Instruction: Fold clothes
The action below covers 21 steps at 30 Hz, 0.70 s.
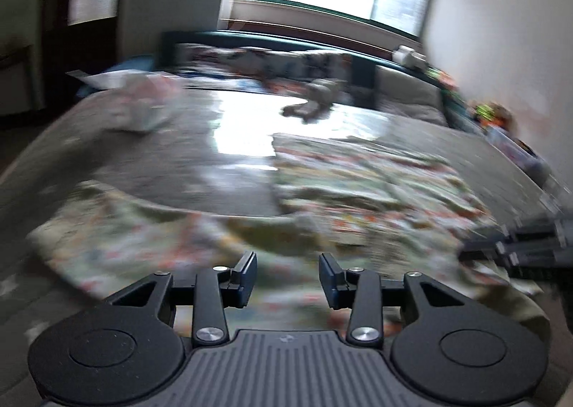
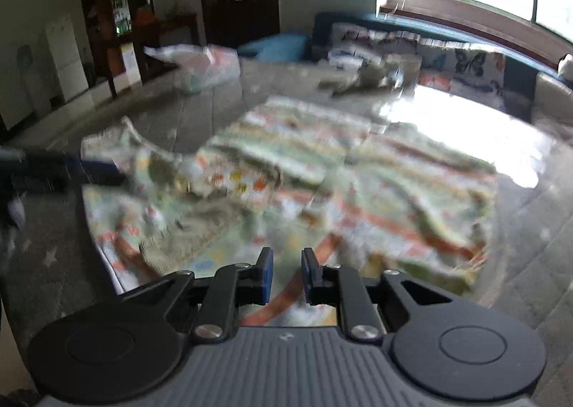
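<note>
While both views are smeared by motion blur, the layout reads well enough.

Garment: patterned cloth [image 2: 322,170] — pale green with orange and yellow print — spread on the grey table [image 2: 530,228], rumpled, not yet folded by the look of it; exact type cannot be told.
Cloth position: right in front of and under both tongs; near edge runs below the fingers in each wrist view.
Long axis: seems to run left-right across the table, with a flap or sleeve [image 2: 118,142] sticking out toward the left side.
Left gripper [image 1: 287,276]: released — wide gap between the fingers, only cloth showing through the gap, nothing held.
Right gripper [image 2: 287,272]: fingers apart, narrower gap, no fabric pinched as far as the blur allows.
Key relation: left tongs sit beside the left flap, tip visible at the left edge of the right view; right tongs face the middle of the near hem.
Nearer arm: left one for the flap, right one for the main body.
Step guess: early — reaching for a grasp on the near edge, likely to lift and fold away.
Risk: creased fabric may bunch, so a pinch could catch two layers.
Background: another crumpled cloth [image 2: 200,63] at the far left of the table, sofa cushions [image 2: 469,63] under the window.
</note>
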Tool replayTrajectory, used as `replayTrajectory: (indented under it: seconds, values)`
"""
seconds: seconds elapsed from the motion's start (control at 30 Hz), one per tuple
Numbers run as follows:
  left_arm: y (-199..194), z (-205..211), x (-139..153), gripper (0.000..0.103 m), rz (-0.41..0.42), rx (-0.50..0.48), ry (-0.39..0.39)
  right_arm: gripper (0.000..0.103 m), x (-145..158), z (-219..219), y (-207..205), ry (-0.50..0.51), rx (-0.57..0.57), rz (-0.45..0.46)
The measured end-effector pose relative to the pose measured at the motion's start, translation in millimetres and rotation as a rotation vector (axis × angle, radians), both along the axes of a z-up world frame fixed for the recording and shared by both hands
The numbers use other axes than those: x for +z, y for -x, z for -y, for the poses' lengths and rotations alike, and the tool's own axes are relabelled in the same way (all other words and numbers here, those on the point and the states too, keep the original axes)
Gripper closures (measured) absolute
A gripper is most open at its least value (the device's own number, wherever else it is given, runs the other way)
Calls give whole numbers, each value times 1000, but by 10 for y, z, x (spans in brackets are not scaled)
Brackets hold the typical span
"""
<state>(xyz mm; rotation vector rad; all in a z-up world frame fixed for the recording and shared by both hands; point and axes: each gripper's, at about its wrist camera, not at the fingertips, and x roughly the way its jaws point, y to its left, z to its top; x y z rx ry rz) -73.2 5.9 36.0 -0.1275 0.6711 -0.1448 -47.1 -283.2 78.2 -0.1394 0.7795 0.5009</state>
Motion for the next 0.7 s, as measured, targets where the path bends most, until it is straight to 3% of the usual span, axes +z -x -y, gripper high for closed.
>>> replayTrajectory:
  seconds: [0.23,0.37,0.57,0.7]
  values:
    - [-112,-652,-5,52,-23,292,-84,86,14,-11,40,-10,-3,2]
    - [-208,-992,-50,51,-48,443,-69,86,23,-8,84,-1,4,8]
    - [-307,-1253,-153,52,-82,531,-41,86,22,34,106,-9,-9,7]
    - [-330,-1268,-206,59,-76,546,-54,86,35,63,130,-14,-17,10]
